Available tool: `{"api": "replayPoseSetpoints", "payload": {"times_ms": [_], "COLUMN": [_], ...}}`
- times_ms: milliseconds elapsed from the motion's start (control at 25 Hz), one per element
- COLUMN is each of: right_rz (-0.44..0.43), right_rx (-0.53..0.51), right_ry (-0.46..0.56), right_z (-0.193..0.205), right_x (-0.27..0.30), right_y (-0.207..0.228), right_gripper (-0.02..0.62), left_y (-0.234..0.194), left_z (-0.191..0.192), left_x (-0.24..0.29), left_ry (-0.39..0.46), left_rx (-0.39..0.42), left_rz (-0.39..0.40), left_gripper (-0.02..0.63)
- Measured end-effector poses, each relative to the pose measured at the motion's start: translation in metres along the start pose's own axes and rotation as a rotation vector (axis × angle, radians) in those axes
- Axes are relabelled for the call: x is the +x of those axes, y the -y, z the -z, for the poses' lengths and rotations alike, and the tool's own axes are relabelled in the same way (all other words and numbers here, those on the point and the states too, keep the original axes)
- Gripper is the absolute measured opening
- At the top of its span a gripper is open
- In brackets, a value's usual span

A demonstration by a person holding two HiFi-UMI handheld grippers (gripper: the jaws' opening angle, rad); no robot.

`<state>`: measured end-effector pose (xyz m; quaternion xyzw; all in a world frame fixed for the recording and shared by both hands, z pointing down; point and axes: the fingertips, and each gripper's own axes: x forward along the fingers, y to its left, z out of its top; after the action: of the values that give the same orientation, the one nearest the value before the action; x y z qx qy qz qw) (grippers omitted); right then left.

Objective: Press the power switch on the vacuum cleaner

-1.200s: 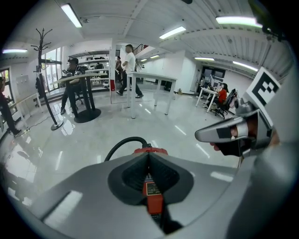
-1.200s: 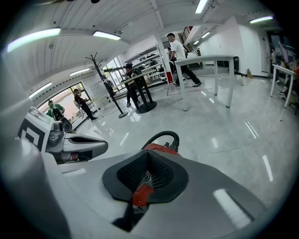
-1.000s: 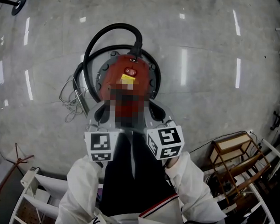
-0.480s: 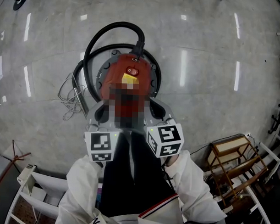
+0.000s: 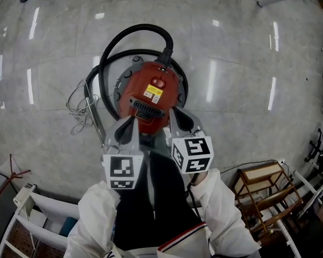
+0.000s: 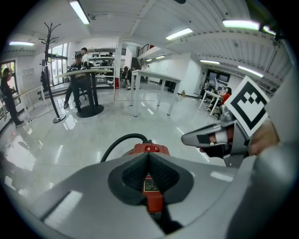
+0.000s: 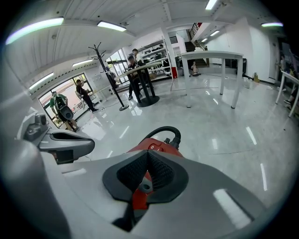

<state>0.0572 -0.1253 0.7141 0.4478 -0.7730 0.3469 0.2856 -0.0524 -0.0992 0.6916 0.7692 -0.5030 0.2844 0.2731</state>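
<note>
Left tool [image 5: 131, 123]: jaws closed together at the tips, nothing clamped between them. It hangs over the near left edge of the vacuum cleaner [image 5: 149, 93].
Right tool [image 5: 175, 117]: jaws also together and empty, over the near right edge, just beside the left tool.
Vacuum cleaner: red, standing on the shiny floor [image 5: 248, 76]. Its black hose [image 5: 127, 37] curls from the far side round to the left.
Power switch [image 5: 158, 83]: small and red, on top, near the hose joint and beyond both tool tips. Neither tool touches it.
Cable [image 5: 80, 110]: a grey bundle on the floor, left of the vacuum cleaner.
</note>
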Motion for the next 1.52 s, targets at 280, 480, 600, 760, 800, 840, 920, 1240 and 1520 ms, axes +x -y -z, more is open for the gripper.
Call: {"api": "replayPoseSetpoints", "payload": {"times_ms": [280, 480, 600, 760, 800, 840, 920, 1240, 1520], "right_rz": [0.009, 0.012, 0.015, 0.013, 0.011, 0.009, 0.009, 0.002, -0.001], "right_rx": [-0.036, -0.069, -0.087, -0.102, -0.104, -0.106, -0.112, -0.127, -0.138], "right_ry": [-0.025, -0.046, -0.063, -0.084, -0.090, -0.097, -0.109, -0.138, -0.173], "right_z": [-0.002, -0.004, -0.002, 0.001, 0.003, 0.004, 0.005, 0.005, 0.011], "right_x": [0.024, 0.043, 0.053, 0.064, 0.067, 0.070, 0.076, 0.094, 0.106], "right_y": [0.009, 0.016, 0.019, 0.024, 0.025, 0.026, 0.028, 0.034, 0.035], "right_gripper": [0.000, 0.000, 0.000, 0.000, 0.000, 0.000, 0.000, 0.000, 0.000], "left_y": [0.001, 0.000, -0.001, -0.003, -0.004, -0.004, -0.006, -0.013, -0.020], "left_z": [-0.002, -0.001, 0.001, 0.003, 0.004, 0.005, 0.006, 0.010, 0.014], "left_x": [-0.001, -0.002, -0.002, -0.004, -0.004, -0.004, -0.005, -0.003, -0.003], "left_ry": [0.006, 0.005, 0.004, 0.001, 0.000, -0.001, -0.003, -0.008, -0.016], "left_rx": [-0.025, -0.036, -0.041, -0.048, -0.050, -0.052, -0.057, -0.071, -0.081], "left_rz": [-0.005, -0.006, -0.008, -0.011, -0.012, -0.013, -0.016, -0.024, -0.029], "left_gripper": [0.000, 0.000, 0.000, 0.000, 0.000, 0.000, 0.000, 0.000, 0.000]}}
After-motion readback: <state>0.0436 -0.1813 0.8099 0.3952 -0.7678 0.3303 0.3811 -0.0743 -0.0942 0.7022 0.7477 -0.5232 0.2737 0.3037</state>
